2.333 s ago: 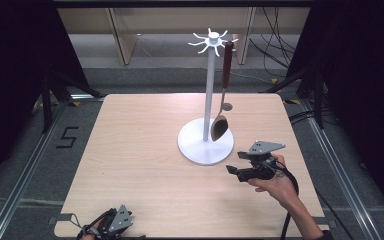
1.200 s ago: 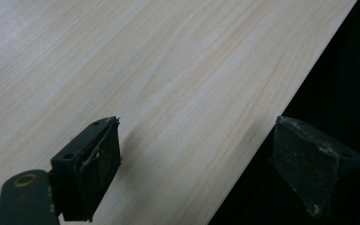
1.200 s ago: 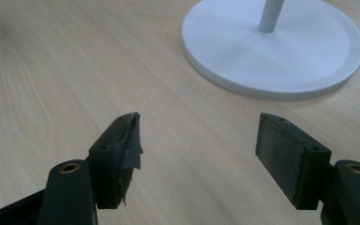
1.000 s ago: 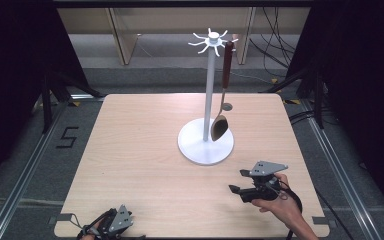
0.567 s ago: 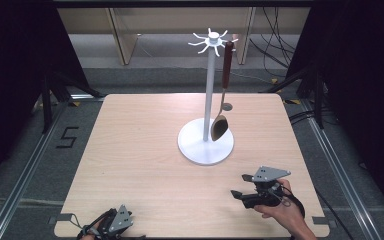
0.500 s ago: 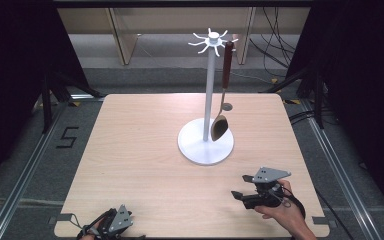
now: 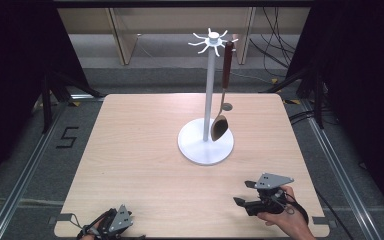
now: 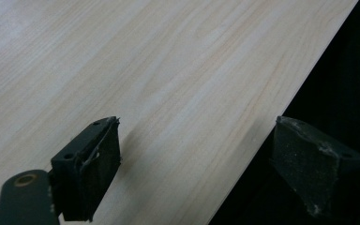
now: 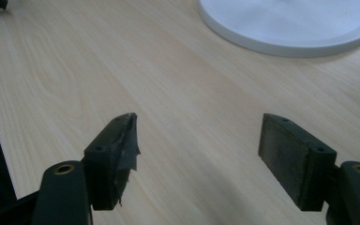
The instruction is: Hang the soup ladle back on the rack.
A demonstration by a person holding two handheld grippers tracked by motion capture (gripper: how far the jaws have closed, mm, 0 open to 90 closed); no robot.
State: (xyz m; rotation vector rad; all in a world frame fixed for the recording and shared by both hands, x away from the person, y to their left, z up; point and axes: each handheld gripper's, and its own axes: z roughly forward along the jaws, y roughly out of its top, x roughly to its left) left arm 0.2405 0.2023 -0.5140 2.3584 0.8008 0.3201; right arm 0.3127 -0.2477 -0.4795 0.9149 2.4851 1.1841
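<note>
Wooden spoon [image 7: 219,127] hangs on white stand [image 7: 206,145].

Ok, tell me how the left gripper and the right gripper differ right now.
The left gripper sits at the near left corner of the pale wooden table, its jaws straddling the table's edge; the right gripper sits near the right side, fully over the wood. The right gripper faces the white round base of the utensil stand; the left gripper faces bare wood. Both have black jaws, open with nothing between them.
</note>
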